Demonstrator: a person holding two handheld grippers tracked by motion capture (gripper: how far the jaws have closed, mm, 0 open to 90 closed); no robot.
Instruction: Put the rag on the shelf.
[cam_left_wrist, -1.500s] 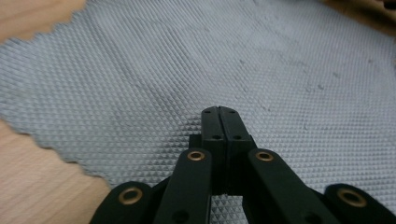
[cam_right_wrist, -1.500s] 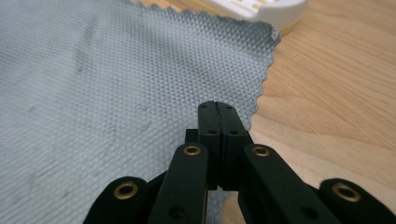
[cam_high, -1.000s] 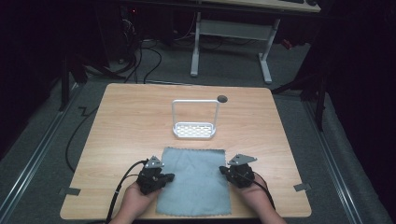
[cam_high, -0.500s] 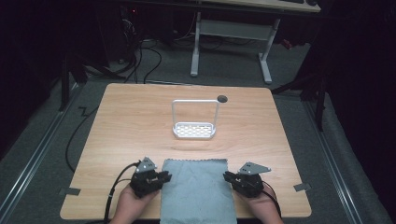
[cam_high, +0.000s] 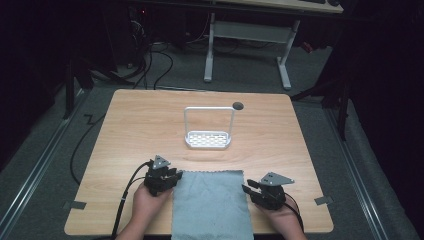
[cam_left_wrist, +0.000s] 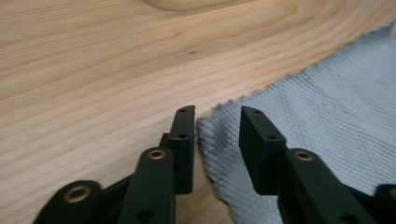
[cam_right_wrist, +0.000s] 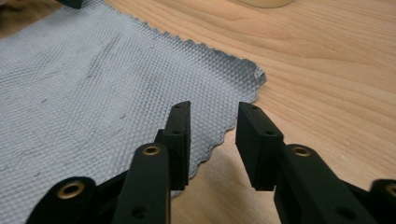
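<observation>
Two grippers are held low over the near part of the wooden desk (cam_high: 130, 130), one at each far corner of a grey waffle-weave cloth (cam_high: 210, 205) that lies flat and spread out, with its near edge running over the desk's front edge. The left gripper (cam_high: 172, 176) is seen at the cloth's far left corner; in the left gripper view its jaws stand apart, with that corner (cam_left_wrist: 210, 122) lying between them, unclamped as far as can be told. The right gripper (cam_high: 247, 189) is placed at the far right side; in the right gripper view its jaws are likewise apart, set over the scalloped right edge (cam_right_wrist: 219, 135) just short of the slightly curled corner (cam_right_wrist: 258, 77), and nothing is pinched. A white wire rack (cam_high: 209, 131) with a perforated base and an upright hoop stands well apart from the cloth, near the middle of the desk, and a small dark round hole (cam_high: 238, 105) is seen in the desk beyond it. The work in hand is judged to be the handling of the cloth by its two far corners, probably a fold or a lift toward the rack. Only the approach is judged to be done: both grippers are lined up but no grasp has been made. Closing on the corners, raising them together and carrying the cloth are all taken to be left.
</observation>
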